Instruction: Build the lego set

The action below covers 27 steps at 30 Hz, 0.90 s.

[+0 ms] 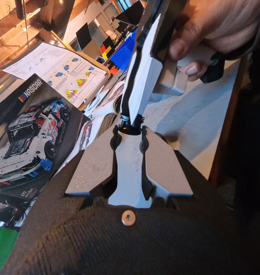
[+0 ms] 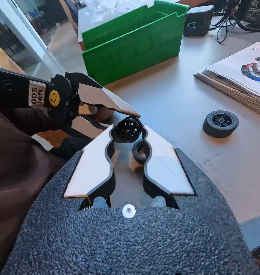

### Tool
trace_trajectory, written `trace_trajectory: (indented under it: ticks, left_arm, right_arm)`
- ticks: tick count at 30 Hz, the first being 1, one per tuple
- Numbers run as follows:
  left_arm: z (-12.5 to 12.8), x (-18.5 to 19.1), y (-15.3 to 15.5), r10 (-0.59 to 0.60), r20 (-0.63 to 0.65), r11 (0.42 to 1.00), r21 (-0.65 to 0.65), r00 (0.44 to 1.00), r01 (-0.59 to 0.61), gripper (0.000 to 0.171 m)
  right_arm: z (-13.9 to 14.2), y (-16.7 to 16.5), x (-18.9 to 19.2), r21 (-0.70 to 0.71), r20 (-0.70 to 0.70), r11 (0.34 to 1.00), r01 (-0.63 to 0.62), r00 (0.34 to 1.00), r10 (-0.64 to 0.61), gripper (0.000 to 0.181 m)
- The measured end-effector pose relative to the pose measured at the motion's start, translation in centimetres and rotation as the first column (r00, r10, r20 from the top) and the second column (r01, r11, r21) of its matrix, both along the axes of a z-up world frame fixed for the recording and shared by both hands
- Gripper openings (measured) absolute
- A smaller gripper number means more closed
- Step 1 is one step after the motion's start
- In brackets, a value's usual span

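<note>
A small black plastic wheel rim (image 2: 128, 129) with a ring of round holes in its face is shown pinched between the tips of the right tool (image 2: 128, 131), whose white-faced, black-edged fingers (image 2: 95, 160) are narrowed onto the rim's sides while a wide gap is left farther back. The rim is held above the pale grey surface (image 2: 178, 148). The same rim (image 1: 129, 128) is seen from the left wrist view at the tips of the left tool (image 1: 129, 128), whose fingers (image 1: 96, 160) are closed against its flange on both sides, so that the rim is gripped by both tools at once. In the right wrist view the upper finger of the left tool (image 2: 126, 119) is seen touching the rim's top edge. The right tool (image 1: 135, 120) is seen entering from above in the left wrist view, held by a person's hand (image 1: 212, 37). A bare black rubber tyre (image 2: 139, 151) lies on the surface directly below the rim, partly hidden by a right finger. A second black tyre already fitted on a spoked rim (image 2: 220, 123) lies well apart to the right. Farther back stand a green plastic bin (image 2: 132, 49), an open instruction booklet (image 2: 238, 77) and the dark set box picturing a white and blue race car (image 1: 29, 138).
</note>
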<state>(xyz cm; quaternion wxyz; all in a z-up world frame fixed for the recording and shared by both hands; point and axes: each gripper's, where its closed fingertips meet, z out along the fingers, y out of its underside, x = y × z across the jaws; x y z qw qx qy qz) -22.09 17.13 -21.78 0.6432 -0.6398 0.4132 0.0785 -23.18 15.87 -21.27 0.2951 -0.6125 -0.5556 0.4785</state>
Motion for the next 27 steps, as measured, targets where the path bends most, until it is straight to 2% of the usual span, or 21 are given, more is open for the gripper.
trace_trajectory:
  ticks: [2, 8, 12, 16, 22, 27]
  left_arm:
    - [0.2, -0.2, 0.0, 0.019, 0.003, 1.000, 0.018, 1.000, -0.019, 0.029]
    - [0.5, -0.6, 0.2, 0.091, 0.068, 0.995, -0.035, 0.993, -0.089, 0.029]
    - [0.4, 0.0, -0.2, 0.084, 0.088, 0.995, -0.061, 0.993, -0.078, 0.029]
    - [0.1, 0.0, -0.2, 0.105, 0.073, 0.992, -0.081, 0.992, -0.099, 0.029]
    - [-0.3, -0.2, -0.2, 0.097, 0.147, 0.979, -0.190, 0.984, -0.068, 0.027]
    - [-3.1, -1.3, -0.3, 0.093, 0.155, 0.899, -0.438, 0.983, -0.016, 0.064]
  right_arm:
    - [0.2, 0.0, 0.1, 0.037, 0.005, 0.999, 0.026, 1.000, -0.026, 0.029]
    - [0.3, 0.0, 0.4, 0.115, 0.012, 0.991, 0.072, 0.997, -0.074, 0.032]
    - [0.9, 0.3, 0.4, 0.152, -0.024, 0.982, 0.110, 0.994, -0.108, 0.031]
    - [0.5, 0.0, 0.3, 0.161, 0.007, 0.983, 0.082, 0.996, -0.084, 0.027]
    - [0.7, 1.0, 0.6, 0.095, 0.055, 0.994, 0.058, 0.997, -0.063, 0.026]
    - [-1.0, 2.4, 2.0, 0.146, 0.231, 0.989, 0.007, 0.972, -0.041, 0.027]
